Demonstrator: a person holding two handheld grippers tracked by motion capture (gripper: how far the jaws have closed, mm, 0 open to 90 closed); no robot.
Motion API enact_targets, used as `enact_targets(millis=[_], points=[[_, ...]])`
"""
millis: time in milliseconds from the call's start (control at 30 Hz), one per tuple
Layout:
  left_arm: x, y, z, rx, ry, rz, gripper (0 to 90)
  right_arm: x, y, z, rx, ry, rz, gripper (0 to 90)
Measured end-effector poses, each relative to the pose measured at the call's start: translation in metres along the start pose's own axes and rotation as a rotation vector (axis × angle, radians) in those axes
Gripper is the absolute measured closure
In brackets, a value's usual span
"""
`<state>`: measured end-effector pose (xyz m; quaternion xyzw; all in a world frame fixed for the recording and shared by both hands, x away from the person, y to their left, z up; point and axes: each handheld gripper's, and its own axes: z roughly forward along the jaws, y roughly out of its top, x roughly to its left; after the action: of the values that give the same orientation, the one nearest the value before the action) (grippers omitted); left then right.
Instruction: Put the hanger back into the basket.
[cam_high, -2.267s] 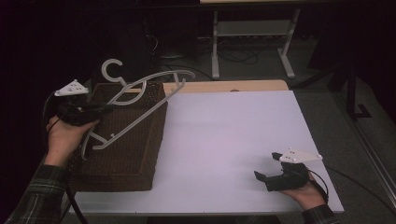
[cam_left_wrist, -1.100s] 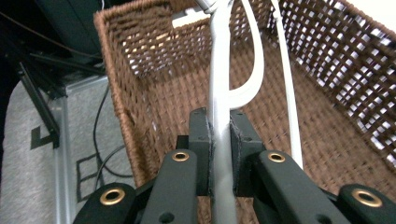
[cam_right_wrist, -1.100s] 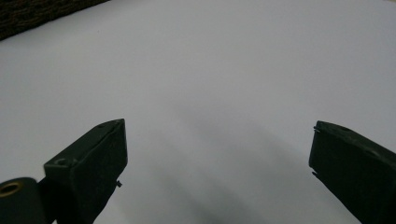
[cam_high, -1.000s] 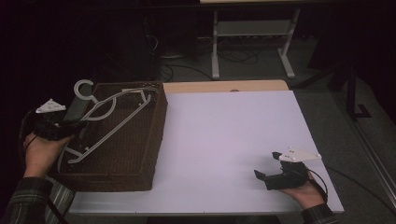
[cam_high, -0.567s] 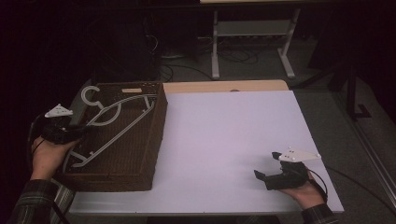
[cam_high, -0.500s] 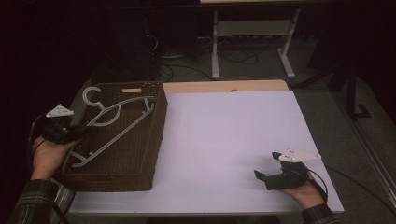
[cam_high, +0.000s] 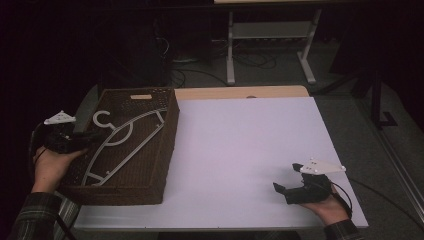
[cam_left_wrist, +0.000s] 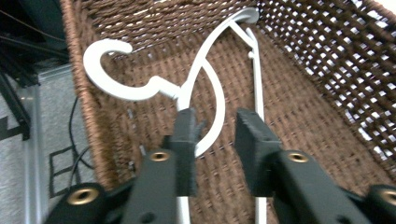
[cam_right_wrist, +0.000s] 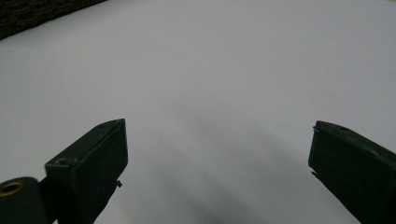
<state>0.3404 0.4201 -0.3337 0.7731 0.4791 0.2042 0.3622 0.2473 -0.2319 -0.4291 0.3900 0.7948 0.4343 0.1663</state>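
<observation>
White tabletop bears a brown wicker basket (cam_high: 150, 185) holding a white hanger (cam_left_wrist: 205, 88); both hand-held grippers released.

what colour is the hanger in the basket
White. The hanger shows best in the left gripper view, against the brown woven basket.

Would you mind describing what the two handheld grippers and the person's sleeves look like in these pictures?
Both grippers are black, each topped by a pale grey three-cornered plate. The left gripper has blocky black jaws with brass-coloured screw inserts, seen in the left gripper view. The right gripper has the same jaws, and a dark cable trails behind it. The sleeves are dark plaid with cuffs at the wrists.
</observation>
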Motion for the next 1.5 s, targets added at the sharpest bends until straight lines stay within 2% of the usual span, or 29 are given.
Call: enact_targets(millis=[167, 233, 333, 367, 467, 500, 533, 567, 600, 633, 667, 700, 733, 767, 800, 833, 900, 1000, 1033, 1067, 1200, 1233, 1267, 1300, 1400, 1433, 1467, 1500], points=[[-0.016, 0.011, -0.002, -0.048, -0.062, 0.003, 48.4, 0.002, 0.003, 0.000, -0.003, -0.004, -0.008, 4.1], [-0.027, 0.016, -0.002, -0.063, -0.082, 0.013, 43.0, 0.002, 0.003, 0.000, -0.004, -0.004, -0.006, 4.1], [-0.045, 0.025, -0.001, -0.072, -0.102, 0.041, 34.6, 0.001, 0.003, -0.001, -0.005, -0.003, -0.008, 4.1], [-0.045, 0.025, -0.001, -0.072, -0.102, 0.041, 31.0, 0.001, 0.003, -0.001, -0.005, -0.003, -0.008, 4.1], [-0.059, 0.031, 0.000, -0.085, -0.119, 0.057, 27.5, 0.001, 0.004, -0.001, -0.012, -0.002, -0.009, 4.1], [-0.068, 0.035, 0.001, -0.092, -0.125, 0.072, 24.3, 0.000, 0.004, -0.002, -0.013, -0.001, -0.008, 4.1], [-0.068, 0.035, 0.001, -0.092, -0.125, 0.072, 23.1, 0.000, 0.004, -0.002, -0.013, -0.001, -0.008, 4.1], [-0.078, 0.040, 0.003, -0.103, -0.141, 0.077, 21.3, -0.002, 0.003, -0.002, -0.014, 0.000, -0.004, 4.2], [-0.078, 0.040, 0.003, -0.103, -0.141, 0.077, 20.4, -0.002, 0.003, -0.002, -0.014, 0.000, -0.004, 4.2], [-0.088, 0.044, 0.005, -0.112, -0.154, 0.086, 19.2, -0.002, 0.002, -0.003, -0.015, 0.002, -0.001, 4.2], [-0.088, 0.044, 0.005, -0.112, -0.154, 0.086, 18.0, -0.002, 0.002, -0.003, -0.015, 0.002, -0.001, 4.2], [-0.099, 0.048, 0.007, -0.122, -0.172, 0.095, 16.9, -0.003, 0.003, -0.004, -0.022, 0.002, -0.003, 4.2], [-0.099, 0.048, 0.007, -0.122, -0.172, 0.095, 16.2, -0.003, 0.003, -0.004, -0.022, 0.002, -0.003, 4.2], [-0.107, 0.051, 0.010, -0.120, -0.185, 0.106, 15.5, -0.003, 0.004, -0.004, -0.027, 0.005, -0.001, 4.7], [-0.107, 0.051, 0.010, -0.120, -0.185, 0.106, 14.9, -0.003, 0.004, -0.004, -0.027, 0.005, -0.001, 4.7], [-0.117, 0.054, 0.013, -0.123, -0.201, 0.115, 14.3, -0.004, 0.003, -0.004, -0.028, 0.007, 0.004, 4.8], [-0.122, 0.056, 0.015, -0.122, -0.209, 0.124, 13.6, -0.004, 0.003, -0.004, -0.030, 0.010, 0.001, 4.8], [-0.137, 0.059, 0.020, -0.120, -0.237, 0.140, 12.7, -0.004, 0.004, -0.005, -0.037, 0.011, -0.001, 4.8], [-0.147, 0.061, 0.025, -0.120, -0.269, 0.142, 12.7, -0.004, 0.004, -0.005, -0.040, 0.012, 0.001, 4.9], [-0.147, 0.061, 0.025, -0.120, -0.269, 0.142, 12.7, -0.004, 0.004, -0.005, -0.040, 0.012, 0.001, 4.9], [-0.168, 0.064, 0.035, -0.119, -0.307, 0.165, 11.7, -0.004, 0.005, -0.006, -0.045, 0.015, 0.001, 5.2], [-0.179, 0.064, 0.040, -0.124, -0.320, 0.173, 10.9, -0.004, 0.005, -0.006, -0.047, 0.016, 0.000, 5.1], [-0.179, 0.064, 0.040, -0.124, -0.320, 0.173, 10.7, -0.004, 0.005, -0.006, -0.048, 0.016, -0.001, 5.1], [-0.187, 0.065, 0.044, -0.135, -0.340, 0.173, 10.7, -0.004, 0.005, -0.007, -0.049, 0.016, 0.000, 5.2], [-0.194, 0.065, 0.047, -0.144, -0.354, 0.175, 10.7, -0.005, 0.005, -0.007, -0.051, 0.017, 0.000, 5.2], [-0.203, 0.065, 0.051, -0.148, -0.370, 0.180, 10.7, -0.005, 0.005, -0.007, -0.054, 0.020, 0.002, 5.1], [-0.203, 0.065, 0.051, -0.148, -0.370, 0.180, 10.7, -0.005, 0.005, -0.007, -0.054, 0.020, 0.002, 5.1], [-0.212, 0.065, 0.055, -0.151, -0.386, 0.184, 10.7, -0.004, 0.005, -0.008, -0.055, 0.021, 0.002, 5.1]])
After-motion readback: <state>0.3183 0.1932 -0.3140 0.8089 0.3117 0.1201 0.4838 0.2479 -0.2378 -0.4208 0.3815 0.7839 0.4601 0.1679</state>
